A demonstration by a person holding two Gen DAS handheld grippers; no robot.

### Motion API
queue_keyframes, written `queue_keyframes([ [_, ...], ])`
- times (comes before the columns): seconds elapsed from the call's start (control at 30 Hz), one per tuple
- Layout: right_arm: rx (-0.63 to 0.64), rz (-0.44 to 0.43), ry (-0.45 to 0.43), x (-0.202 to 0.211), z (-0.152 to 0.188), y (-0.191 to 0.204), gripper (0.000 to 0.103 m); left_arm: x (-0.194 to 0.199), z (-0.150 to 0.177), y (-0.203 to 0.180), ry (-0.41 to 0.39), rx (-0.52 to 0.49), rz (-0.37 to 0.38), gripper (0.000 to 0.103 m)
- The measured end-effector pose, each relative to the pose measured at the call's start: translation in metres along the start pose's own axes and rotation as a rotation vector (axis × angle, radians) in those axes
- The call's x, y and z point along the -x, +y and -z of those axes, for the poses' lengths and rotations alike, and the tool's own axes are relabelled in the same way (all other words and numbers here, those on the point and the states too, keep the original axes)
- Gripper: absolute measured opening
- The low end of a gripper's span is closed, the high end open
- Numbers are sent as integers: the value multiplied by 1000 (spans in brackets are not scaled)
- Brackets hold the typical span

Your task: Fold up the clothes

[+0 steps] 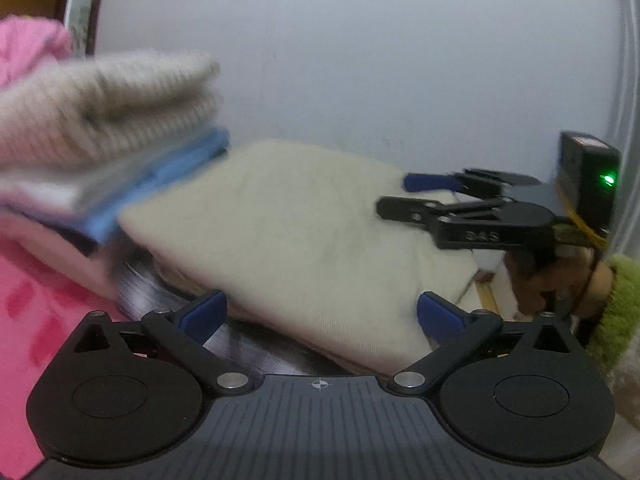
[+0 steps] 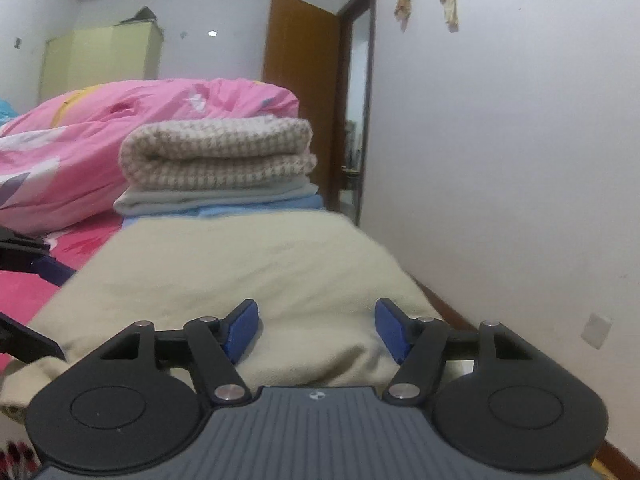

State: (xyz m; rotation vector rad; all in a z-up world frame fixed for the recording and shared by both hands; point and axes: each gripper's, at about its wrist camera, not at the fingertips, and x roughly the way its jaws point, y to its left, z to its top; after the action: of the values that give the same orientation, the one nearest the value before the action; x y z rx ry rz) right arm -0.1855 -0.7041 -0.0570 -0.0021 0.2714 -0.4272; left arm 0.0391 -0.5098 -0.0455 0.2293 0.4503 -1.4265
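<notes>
A folded cream garment [image 1: 300,232] [image 2: 240,272] lies on the bed in front of both grippers. My left gripper [image 1: 322,316] is open wide at its near edge, blue pads on either side and not pressing it. In the right wrist view the left gripper [image 2: 48,308] shows at the left edge. My right gripper [image 2: 318,330] stands open low over the garment's near end, with cloth between its pads but not pinched. The left wrist view shows the right gripper [image 1: 400,196] coming in from the right, held by a hand [image 1: 560,280]. A stack of folded clothes, checked knit [image 2: 216,152] [image 1: 108,108] on top, sits just beyond.
A pink duvet [image 2: 120,120] is heaped left of the stack on a pink sheet [image 1: 40,300]. A white wall [image 2: 500,140] runs close along the bed's right side. Farther back are a brown door [image 2: 304,100] and a pale green wardrobe [image 2: 100,60]. A green sleeve [image 1: 616,312] follows the hand.
</notes>
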Motion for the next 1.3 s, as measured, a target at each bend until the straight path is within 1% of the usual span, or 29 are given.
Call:
queue_keyframes([
  [0.07, 2, 9, -38, 10, -9, 5, 67, 13, -4, 2, -60, -17, -16, 102],
  [0.17, -8, 5, -74, 14, -10, 12, 67, 5, -12, 6, -97, -27, -25, 103],
  [0.2, -12, 2, -64, 9, -7, 13, 67, -3, -16, 7, -89, -29, -26, 103],
  [0.23, -19, -3, -35, -1, -2, 14, 68, -17, -17, 10, -42, -20, -32, 103],
  [0.27, -25, -7, -6, -11, 3, 14, 70, -33, -16, 15, 25, -2, -42, 101],
  [0.3, -36, -6, 4, -16, 8, 14, 70, -41, -15, 19, 62, 21, -51, 100],
  [0.37, -79, 0, -4, -13, 6, 12, 70, -37, -14, 22, 74, 55, -65, 99],
  [0.43, -112, 15, 4, 1, -5, 13, 72, -13, -20, 15, 47, 27, -84, 99],
  [0.57, -196, 34, -38, 53, -17, 25, 90, 55, -38, -4, -10, -11, -134, 101],
  [0.63, -253, 40, -44, 77, -20, 36, 96, 90, -47, -16, -32, -5, -139, 103],
  [0.7, -314, 39, -47, 101, -22, 48, 103, 114, -55, -28, -52, 2, -146, 103],
  [0.77, -370, 23, -24, 120, -21, 61, 103, 132, -56, -42, -41, 13, -167, 103],
  [0.83, -420, 13, 6, 137, -19, 72, 103, 145, -48, -51, -5, 26, -184, 103],
  [0.9, -454, 33, 32, 155, -17, 81, 103, 153, -35, -55, 8, 49, -193, 103],
  [0.97, -455, 93, 70, 170, -16, 91, 103, 162, -21, -60, 12, 73, -201, 103],
  [1.03, -442, 162, 107, 183, -16, 101, 103, 173, -11, -65, 7, 80, -230, 103],
  [1.13, -371, 268, 151, 195, -20, 120, 103, 186, 0, -73, -15, 110, -275, 103],
  [1.2, -342, 314, 166, 206, -18, 131, 103, 193, 2, -76, -15, 138, -263, 103],
  [1.27, -332, 332, 180, 217, -19, 140, 103, 202, 4, -81, -19, 157, -251, 103],
  [1.3, -329, 339, 187, 221, -20, 144, 103, 206, 6, -83, -25, 160, -259, 103],
])
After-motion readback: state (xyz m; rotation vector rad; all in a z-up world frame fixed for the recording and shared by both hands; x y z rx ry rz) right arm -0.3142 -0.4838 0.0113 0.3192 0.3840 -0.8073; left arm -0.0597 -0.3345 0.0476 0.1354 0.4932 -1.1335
